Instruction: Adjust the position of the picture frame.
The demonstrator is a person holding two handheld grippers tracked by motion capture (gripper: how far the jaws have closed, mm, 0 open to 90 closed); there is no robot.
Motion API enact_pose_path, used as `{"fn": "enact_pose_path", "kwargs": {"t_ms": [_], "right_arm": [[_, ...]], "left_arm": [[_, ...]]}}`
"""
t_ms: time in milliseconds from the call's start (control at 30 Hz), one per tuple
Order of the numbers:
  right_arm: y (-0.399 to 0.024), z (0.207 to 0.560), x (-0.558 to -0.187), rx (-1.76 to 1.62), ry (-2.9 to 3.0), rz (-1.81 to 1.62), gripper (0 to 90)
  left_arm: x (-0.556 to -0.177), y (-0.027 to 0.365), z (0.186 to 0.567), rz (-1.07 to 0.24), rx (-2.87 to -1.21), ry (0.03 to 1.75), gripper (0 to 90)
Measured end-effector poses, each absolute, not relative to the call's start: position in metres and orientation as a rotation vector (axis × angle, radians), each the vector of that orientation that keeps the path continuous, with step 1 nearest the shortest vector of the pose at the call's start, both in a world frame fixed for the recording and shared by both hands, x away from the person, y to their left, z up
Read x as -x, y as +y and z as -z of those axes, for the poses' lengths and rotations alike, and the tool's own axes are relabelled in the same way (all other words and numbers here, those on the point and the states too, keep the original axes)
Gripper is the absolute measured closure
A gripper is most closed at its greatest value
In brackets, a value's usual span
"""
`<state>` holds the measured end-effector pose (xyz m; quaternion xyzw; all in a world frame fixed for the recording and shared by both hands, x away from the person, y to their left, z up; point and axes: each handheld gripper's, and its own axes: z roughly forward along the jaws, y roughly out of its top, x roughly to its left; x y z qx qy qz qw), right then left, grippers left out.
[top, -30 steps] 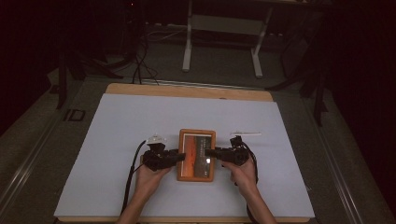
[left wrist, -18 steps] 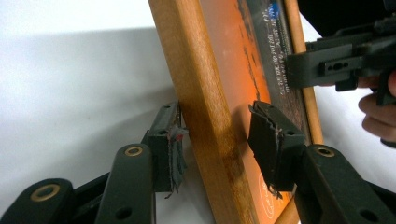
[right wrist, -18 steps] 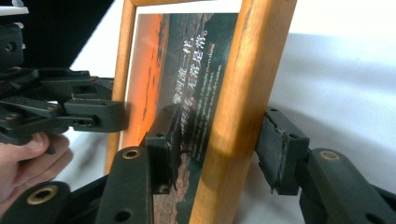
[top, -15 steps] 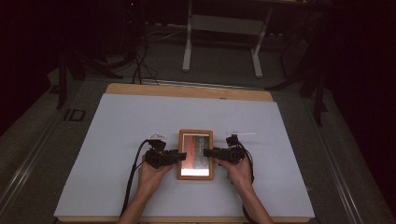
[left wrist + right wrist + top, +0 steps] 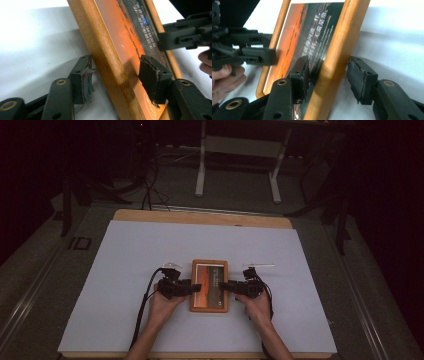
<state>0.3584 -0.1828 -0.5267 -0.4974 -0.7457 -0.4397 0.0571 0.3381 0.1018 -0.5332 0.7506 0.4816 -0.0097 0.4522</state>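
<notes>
Picture frame (image 5: 209, 285) between both tools' open jaws

A wooden worktop (image 5: 200, 218) stands on a grey floor (image 5: 35, 285), its top almost wholly covered by a white sheet (image 5: 125, 260); bare wood shows along the far and near edges. A wood-framed picture (image 5: 209, 285) lies flat on the sheet near the middle of its near half. Just beyond the frame's right corner lies a thin pale stick (image 5: 260, 266).
</notes>
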Motion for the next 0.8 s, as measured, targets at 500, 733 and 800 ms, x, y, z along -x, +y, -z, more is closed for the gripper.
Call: {"fn": "enact_pose_path", "kwargs": {"t_ms": [500, 733, 800], "right_arm": [[-0.2, 0.509, -0.342, 1.474, -2.403, 1.454, 44.1], [-0.199, 0.508, -0.342, 1.455, -2.451, 1.447, 40.8], [-0.2, 0.508, -0.342, 1.459, -2.454, 1.448, 40.4]], "left_arm": [[-0.316, 0.123, 0.519, -0.164, -1.872, 1.171, 41.0], [-0.308, 0.131, 0.51, -0.162, -1.832, 1.139, 40.6], [-0.305, 0.134, 0.506, -0.17, -1.815, 1.14, 40.7]]}}
